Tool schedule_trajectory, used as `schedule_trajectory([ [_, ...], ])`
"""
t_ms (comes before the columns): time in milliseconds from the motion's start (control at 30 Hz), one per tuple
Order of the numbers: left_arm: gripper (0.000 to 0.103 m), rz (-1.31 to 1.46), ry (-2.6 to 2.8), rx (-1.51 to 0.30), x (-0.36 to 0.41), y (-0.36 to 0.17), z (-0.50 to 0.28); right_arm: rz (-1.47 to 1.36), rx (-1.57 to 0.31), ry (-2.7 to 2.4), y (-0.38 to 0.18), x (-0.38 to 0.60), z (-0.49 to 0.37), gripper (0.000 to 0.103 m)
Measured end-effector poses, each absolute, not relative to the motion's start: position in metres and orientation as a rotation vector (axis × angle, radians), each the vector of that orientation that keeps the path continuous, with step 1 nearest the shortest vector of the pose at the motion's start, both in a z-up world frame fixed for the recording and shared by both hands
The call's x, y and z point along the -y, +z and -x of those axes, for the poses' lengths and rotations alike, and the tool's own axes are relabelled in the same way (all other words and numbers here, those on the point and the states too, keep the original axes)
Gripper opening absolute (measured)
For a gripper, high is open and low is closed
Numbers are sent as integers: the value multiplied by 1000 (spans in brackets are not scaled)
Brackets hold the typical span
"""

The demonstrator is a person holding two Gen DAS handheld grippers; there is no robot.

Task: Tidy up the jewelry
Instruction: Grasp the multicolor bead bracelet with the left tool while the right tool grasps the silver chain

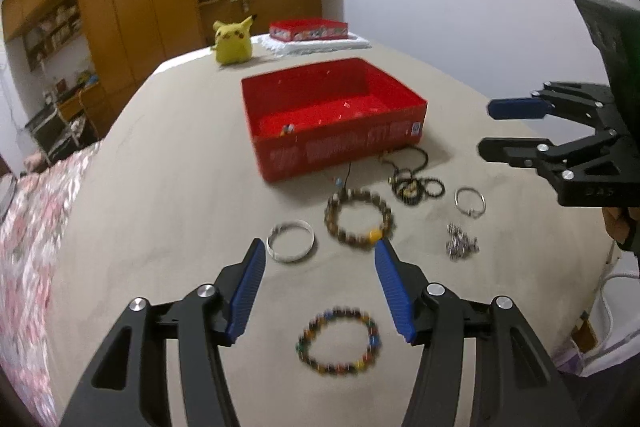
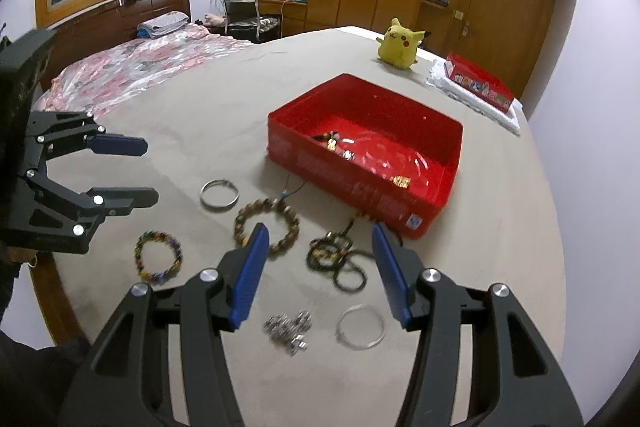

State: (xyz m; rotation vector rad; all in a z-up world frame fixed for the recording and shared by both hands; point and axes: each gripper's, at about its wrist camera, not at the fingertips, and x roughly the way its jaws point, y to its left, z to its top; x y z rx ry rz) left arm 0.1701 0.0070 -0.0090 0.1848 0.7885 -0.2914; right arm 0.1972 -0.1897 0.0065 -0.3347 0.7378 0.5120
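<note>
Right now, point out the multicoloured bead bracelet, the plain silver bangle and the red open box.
Multicoloured bead bracelet [image 1: 338,342]: left wrist view, right bead arc.
Plain silver bangle [image 1: 291,241]: left wrist view, near band.
Red open box [image 2: 344,179]: right wrist view, front wall.

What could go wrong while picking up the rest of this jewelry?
The black cord necklaces lie tangled together, so lifting one may drag the others. The thin clear bangle lies flat and could slip from the right hand-held gripper. One cord runs right up to the red box and might snag.
</note>
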Motion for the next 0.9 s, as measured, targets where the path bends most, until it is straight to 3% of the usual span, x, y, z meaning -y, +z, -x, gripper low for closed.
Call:
schedule_trajectory([
  [433,57,-104,-235,-908,-23,-66,-146,175,-891,472,-78,219,-157,53],
  [900,62,-138,-186,-959,-22,-99,-162,212,-923,472,-105,211,-172,53],
])
